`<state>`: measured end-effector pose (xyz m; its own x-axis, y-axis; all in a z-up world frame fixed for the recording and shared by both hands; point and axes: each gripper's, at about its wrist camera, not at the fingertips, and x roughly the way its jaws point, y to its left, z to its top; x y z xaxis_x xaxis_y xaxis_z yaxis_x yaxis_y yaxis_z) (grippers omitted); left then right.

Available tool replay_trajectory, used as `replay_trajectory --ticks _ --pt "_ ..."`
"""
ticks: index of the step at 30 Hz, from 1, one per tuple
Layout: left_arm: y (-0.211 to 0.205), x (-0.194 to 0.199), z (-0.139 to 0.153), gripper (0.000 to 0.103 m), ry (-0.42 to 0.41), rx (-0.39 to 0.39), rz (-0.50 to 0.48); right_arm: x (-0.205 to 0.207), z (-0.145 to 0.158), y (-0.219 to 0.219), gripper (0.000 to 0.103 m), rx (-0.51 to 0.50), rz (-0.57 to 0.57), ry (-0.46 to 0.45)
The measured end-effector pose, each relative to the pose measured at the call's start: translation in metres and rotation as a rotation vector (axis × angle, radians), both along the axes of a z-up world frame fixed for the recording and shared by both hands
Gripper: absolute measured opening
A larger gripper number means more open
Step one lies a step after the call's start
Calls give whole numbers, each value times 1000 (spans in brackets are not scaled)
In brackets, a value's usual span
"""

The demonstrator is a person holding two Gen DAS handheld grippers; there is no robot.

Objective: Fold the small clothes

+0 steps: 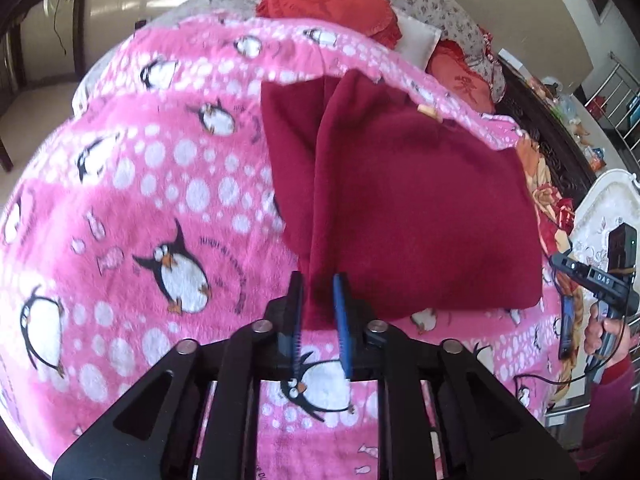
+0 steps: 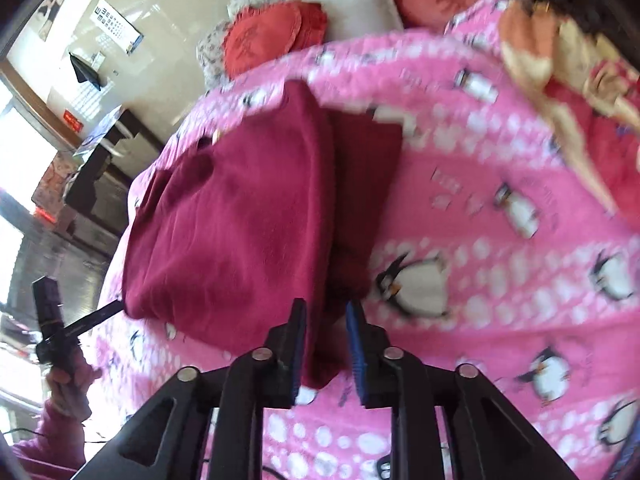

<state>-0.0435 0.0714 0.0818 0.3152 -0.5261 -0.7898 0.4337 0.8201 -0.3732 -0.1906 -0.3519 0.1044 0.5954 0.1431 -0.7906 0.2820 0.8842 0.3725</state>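
1. A dark red garment [image 1: 400,200] lies on a pink penguin-print blanket [image 1: 140,200] spread over a bed, one part of the cloth doubled over the rest so that a long fold runs down its middle.

2. The left gripper [image 1: 320,292] pinches the near end of that fold: maroon cloth fills the gap between its black finger and its blue-padded finger [image 1: 342,320], and the cloth rises from the blanket toward the jaws.

3. Seen from the right wrist camera, the right gripper [image 2: 326,320] holds another near corner of the same garment [image 2: 240,220]; fabric hangs between its fingers, though the blue pad [image 2: 358,352] stands slightly off the cloth, so the grip looks loose.

4. Each camera catches the other tool at the frame's edge: the right gripper's handle and the person's hand [image 1: 600,332] at the far right of the left view, the left gripper's handle [image 2: 52,320] at the lower left of the right view.

5. At the head of the bed sit red embroidered cushions [image 1: 332,0], a white pillow [image 2: 356,8] and a floral quilt [image 1: 440,4].

6. The right view is blurred.
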Motion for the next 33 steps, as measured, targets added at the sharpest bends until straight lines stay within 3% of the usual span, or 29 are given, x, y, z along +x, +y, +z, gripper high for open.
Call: replay_trajectory --ticks 3,5,12,18,21,24,27,33 --pt "-12 7 12 40 -29 -32 2 20 12 1 23 -16 11 -53" --pt "-28 14 16 47 -51 -12 4 45 13 7 24 -42 28 -70" --pt "-86 69 4 47 -102 62 46 129 -10 0 23 -93 25 -67" --pt "-97 122 -28 47 -22 97 137 155 -29 -23 23 -115 27 -19" --pt "-94 116 -24 47 -30 83 135 151 -11 -17 23 -114 26 -15" --pt "-89 101 -17 47 -50 99 111 151 10 7 29 -99 81 -69" --pt "-74 84 -11 47 -58 89 124 169 23 53 34 -45 215 -97" --pt "-40 60 -21 51 16 52 215 228 15 149 34 -41 418 -85"
